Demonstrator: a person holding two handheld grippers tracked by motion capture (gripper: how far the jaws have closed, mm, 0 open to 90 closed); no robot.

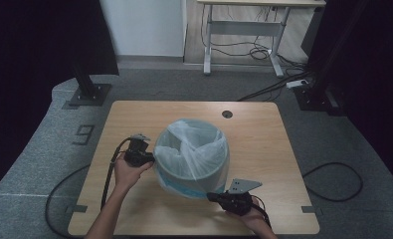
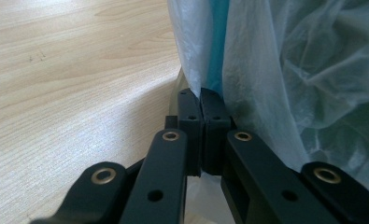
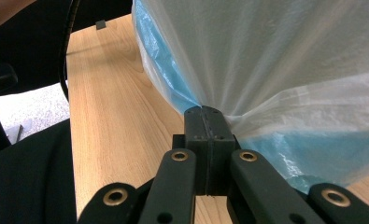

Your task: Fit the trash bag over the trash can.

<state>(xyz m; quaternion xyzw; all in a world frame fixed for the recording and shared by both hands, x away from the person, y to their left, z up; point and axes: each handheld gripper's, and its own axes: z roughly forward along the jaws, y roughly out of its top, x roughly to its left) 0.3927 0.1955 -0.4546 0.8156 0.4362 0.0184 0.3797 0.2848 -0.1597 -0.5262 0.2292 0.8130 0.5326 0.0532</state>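
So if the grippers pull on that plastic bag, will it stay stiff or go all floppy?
Probably floppy: the plastic bag is thin, see-through and wrinkled, and it bunches where the right gripper pinches it. It looks light and may tear if tugged hard.

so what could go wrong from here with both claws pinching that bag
1. Both the left claw and right claw are shut on thin folds of the plastic bag; a hard pull could tear it.
2. The film might slip out of either pinch.
3. Uneven pulling could tip the blue bin on the table.

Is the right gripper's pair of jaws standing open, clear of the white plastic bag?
No, the right gripper has its jaws shut, pinching the white plastic bag.
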